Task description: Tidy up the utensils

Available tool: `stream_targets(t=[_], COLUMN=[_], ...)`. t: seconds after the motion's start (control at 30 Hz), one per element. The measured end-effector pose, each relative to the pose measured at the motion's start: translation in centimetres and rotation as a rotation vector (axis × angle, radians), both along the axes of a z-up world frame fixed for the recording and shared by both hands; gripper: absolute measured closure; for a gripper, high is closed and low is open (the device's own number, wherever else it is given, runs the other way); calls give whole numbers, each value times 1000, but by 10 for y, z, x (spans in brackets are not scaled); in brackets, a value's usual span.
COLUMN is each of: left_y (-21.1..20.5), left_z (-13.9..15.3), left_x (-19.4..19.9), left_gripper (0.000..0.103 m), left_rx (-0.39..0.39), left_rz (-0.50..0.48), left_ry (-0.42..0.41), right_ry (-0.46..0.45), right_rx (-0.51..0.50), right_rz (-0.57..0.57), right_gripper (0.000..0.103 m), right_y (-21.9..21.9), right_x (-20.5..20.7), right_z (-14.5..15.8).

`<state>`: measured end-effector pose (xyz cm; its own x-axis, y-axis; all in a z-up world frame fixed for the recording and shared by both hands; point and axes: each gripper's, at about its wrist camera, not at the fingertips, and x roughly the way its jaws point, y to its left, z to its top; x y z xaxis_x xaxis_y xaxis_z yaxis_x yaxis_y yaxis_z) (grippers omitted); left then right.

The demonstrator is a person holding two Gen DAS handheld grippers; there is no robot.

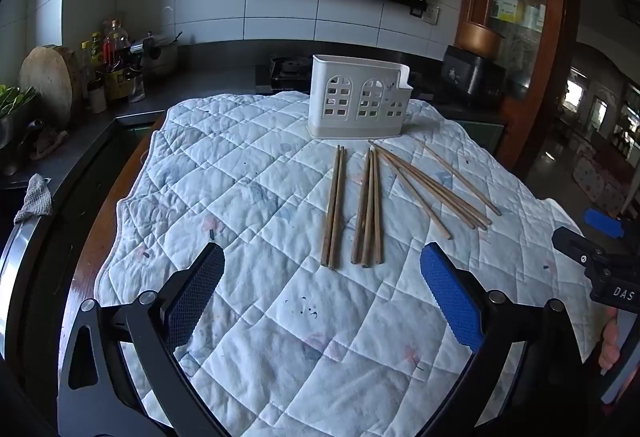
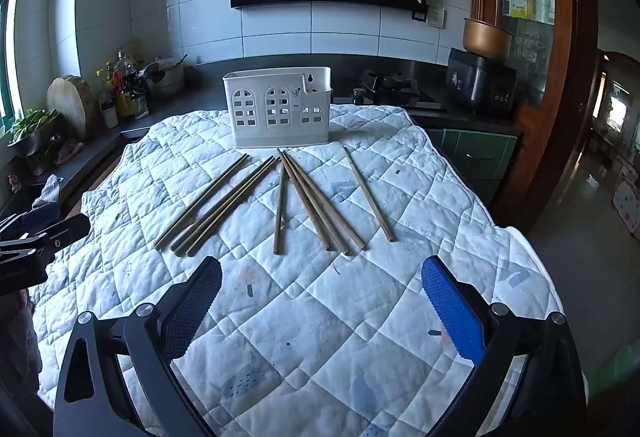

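Observation:
Several wooden chopsticks [image 1: 370,205] lie loose on a quilted white cloth [image 1: 240,189], fanned out in front of a white plastic utensil holder [image 1: 358,103] that stands upright at the cloth's far side. They also show in the right wrist view: chopsticks [image 2: 280,203], holder [image 2: 278,113]. My left gripper [image 1: 322,257] is open and empty, just short of the near ends of the chopsticks. My right gripper [image 2: 322,269] is open and empty, also just short of the chopsticks' near ends. The right gripper's body shows at the right edge of the left wrist view [image 1: 600,265].
A dark counter runs behind the table with bottles [image 1: 114,65], a round wooden board [image 1: 48,81], a stove [image 2: 388,89] and a black appliance [image 2: 480,81]. A wooden cabinet [image 1: 516,17] stands at the right. The left gripper's body sits at the left edge [image 2: 36,237].

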<state>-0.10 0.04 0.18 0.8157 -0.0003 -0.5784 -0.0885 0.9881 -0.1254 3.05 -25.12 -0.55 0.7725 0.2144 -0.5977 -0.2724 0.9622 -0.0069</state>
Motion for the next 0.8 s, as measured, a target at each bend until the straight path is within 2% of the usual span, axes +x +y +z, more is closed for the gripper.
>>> stream_targets(t=[0.27, 0.8], left_y=[-4, -7], left_z=[5, 10], left_x=[4, 2], left_gripper=[6, 7], left_rx=[24, 33], left_rz=[-8, 5], left_ry=[9, -43], right_ry=[-14, -58], right_rx=[10, 63], right_rz=[-3, 5], right_gripper=[6, 6], right_y=[-2, -6], right_x=[0, -3], right_z=[3, 8])
